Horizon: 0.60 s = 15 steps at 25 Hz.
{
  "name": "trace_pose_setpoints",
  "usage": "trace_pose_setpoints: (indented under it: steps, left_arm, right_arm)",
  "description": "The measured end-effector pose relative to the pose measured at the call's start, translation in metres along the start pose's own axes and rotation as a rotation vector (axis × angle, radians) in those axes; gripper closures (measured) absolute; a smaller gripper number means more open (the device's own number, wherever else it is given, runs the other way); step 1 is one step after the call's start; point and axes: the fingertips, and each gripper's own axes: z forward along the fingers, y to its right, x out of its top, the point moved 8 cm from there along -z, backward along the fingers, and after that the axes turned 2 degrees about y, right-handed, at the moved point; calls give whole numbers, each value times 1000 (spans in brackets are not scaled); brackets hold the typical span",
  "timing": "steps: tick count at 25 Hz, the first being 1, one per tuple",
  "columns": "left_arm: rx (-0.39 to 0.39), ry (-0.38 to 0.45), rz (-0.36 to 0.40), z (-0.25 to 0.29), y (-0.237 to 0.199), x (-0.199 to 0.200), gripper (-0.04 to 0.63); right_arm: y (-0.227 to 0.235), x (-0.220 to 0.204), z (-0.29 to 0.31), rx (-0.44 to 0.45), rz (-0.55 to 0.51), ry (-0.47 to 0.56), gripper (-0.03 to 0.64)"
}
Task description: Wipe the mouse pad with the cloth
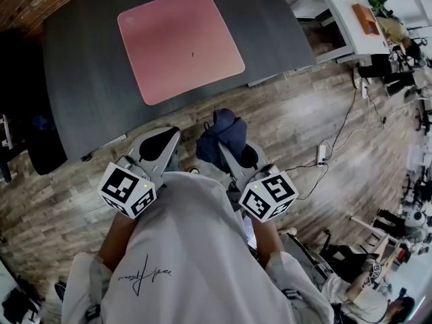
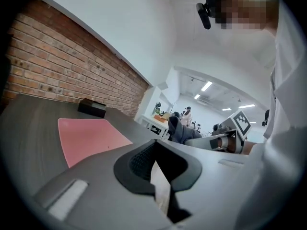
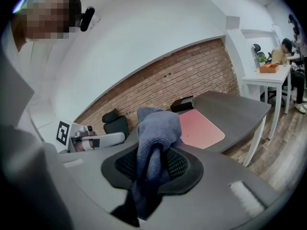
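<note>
Close against the person's white shirt (image 1: 182,248), the right gripper (image 1: 217,146) was clamped on the bunched blue cloth (image 1: 221,128), short of the table (image 1: 81,86). Well beyond lay the pink mouse pad (image 1: 179,42). Beside it, the left gripper (image 1: 162,139) had its jaws drawn together on nothing.

Cloth (image 3: 156,123): soft napped fabric. Mouse pad (image 1: 179,42): smooth, matt. Desk (image 1: 81,93): matt. Floor (image 1: 290,127): wood planks, perhaps laminate.
</note>
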Motion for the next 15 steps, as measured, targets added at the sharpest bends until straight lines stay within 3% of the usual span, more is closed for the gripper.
trace_pose_setpoints:
  steps: [6,15]
  left_arm:
    - [-21,-5,-12,5,-51,24,577]
    - [116,13,-46,-4,-113,43,578]
  right_arm:
    - [-7,22,53,-37,6,-11,520]
    - [-6,50,97,-108,17,-38,518]
